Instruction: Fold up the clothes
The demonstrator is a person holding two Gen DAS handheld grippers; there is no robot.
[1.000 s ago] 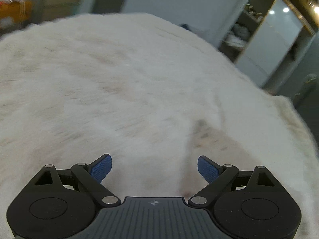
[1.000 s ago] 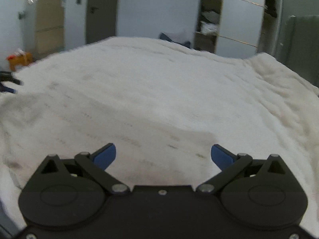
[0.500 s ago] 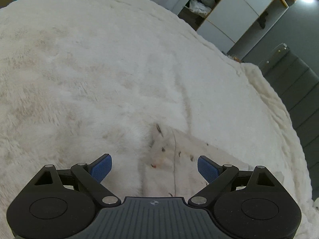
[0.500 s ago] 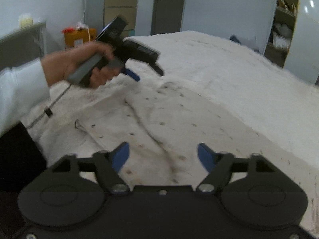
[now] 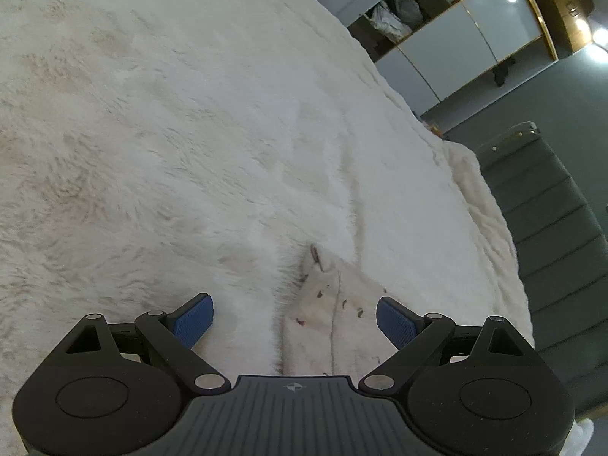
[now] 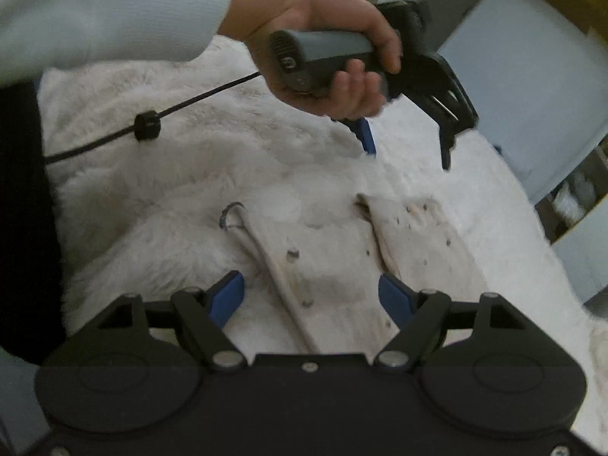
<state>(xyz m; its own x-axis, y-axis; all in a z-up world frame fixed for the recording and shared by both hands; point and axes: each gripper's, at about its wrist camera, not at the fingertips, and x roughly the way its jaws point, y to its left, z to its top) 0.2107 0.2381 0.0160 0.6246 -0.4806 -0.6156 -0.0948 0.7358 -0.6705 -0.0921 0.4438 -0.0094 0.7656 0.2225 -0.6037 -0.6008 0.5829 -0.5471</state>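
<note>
We record both black, blue-padded grippers, left [image 5: 294, 321] and right [image 6: 311, 292], spread wide, empty, over the white speckled garment [image 6: 342, 258] at lower centre.

Bedroom: fluffy white bedspread [image 5: 190, 133], wardrobe [image 5: 467, 38] behind.

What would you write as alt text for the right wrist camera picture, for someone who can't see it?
The open right gripper hovers over a pale speckled garment lying on a fluffy white blanket. Beyond it, the person's left hand holds the left gripper above the garment's far edge, jaws apart, with a black cable trailing from its handle.
</note>
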